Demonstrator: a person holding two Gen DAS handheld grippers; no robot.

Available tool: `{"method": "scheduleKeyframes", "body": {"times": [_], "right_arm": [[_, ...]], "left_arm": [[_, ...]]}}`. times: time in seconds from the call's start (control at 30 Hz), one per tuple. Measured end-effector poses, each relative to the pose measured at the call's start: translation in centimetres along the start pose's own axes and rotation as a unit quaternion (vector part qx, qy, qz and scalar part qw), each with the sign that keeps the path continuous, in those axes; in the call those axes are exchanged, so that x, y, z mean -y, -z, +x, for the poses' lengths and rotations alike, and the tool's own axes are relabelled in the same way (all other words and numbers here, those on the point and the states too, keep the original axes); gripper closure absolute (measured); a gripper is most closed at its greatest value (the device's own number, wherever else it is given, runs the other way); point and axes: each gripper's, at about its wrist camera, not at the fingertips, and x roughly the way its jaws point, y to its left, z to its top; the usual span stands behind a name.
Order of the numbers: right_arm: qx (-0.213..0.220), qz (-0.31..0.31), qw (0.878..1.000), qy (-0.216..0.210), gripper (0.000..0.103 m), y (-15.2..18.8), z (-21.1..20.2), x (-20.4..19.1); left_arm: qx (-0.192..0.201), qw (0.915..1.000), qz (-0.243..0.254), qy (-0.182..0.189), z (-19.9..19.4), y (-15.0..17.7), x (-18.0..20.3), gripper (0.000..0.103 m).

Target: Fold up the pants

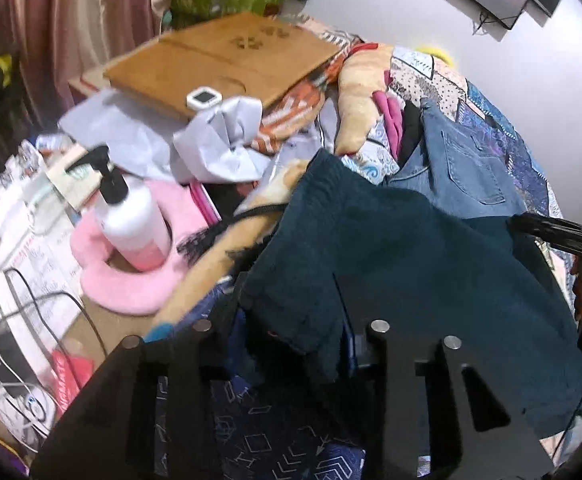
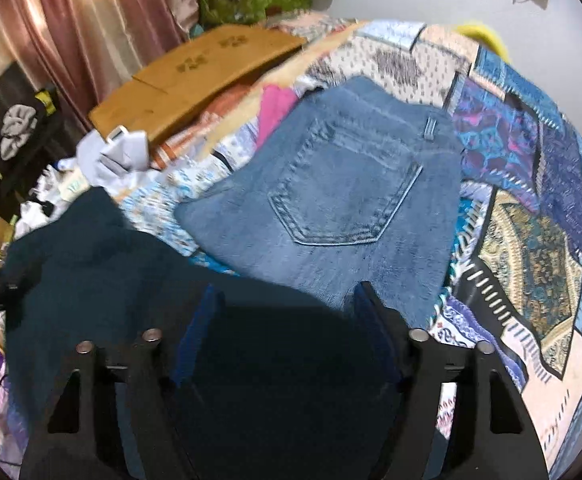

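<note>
Dark teal pants (image 1: 411,260) lie spread over the bed, partly covering folded blue jeans (image 1: 463,168). My left gripper (image 1: 291,312) is at their near left corner, and its jaws pinch a bunched edge of the teal cloth. In the right wrist view the teal pants (image 2: 91,260) run under my right gripper (image 2: 287,320). Its blue pads (image 2: 203,320) stand wide apart with flat cloth between them, not squeezed. The jeans (image 2: 343,184) lie just beyond, back pocket up. The right gripper (image 1: 551,232) also shows at the pants' far right edge.
A patchwork bedspread (image 2: 531,240) covers the bed. To the left are a white pump bottle (image 1: 131,220) on a pink fluffy mat (image 1: 131,292), crumpled grey paper (image 1: 219,140), a wooden board (image 1: 219,52) and cables (image 1: 31,320). Pink curtains (image 2: 71,20) hang behind.
</note>
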Motion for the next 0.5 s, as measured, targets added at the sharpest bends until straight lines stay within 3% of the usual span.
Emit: {"method": "scheduleKeyframes", "body": {"times": [0.07,0.23,0.33,0.5], "right_arm": [[-0.018,0.001,1.0,-0.006,0.059,0.5,1.1,-0.1],[0.002,-0.059,0.998,0.037,0.076,1.8,0.7,-2.1],[0.024,-0.048,0.998,0.043,0.093,2.0,-0.2,-1.6],[0.076,-0.057,0.994,0.061,0.097,1.8,-2.0,-2.1]], "left_arm": [[0.014,0.9997,0.014,-0.015,-0.4,0.0,0.2,0.068],[0.041,0.9981,0.028,-0.037,-1.6,0.1,-0.7,0.068],[0.026,0.9981,0.034,-0.045,-1.0,0.8,-1.2,0.068],[-0.025,0.9992,0.017,-0.025,1.8,2.7,-2.3,0.066]]}}
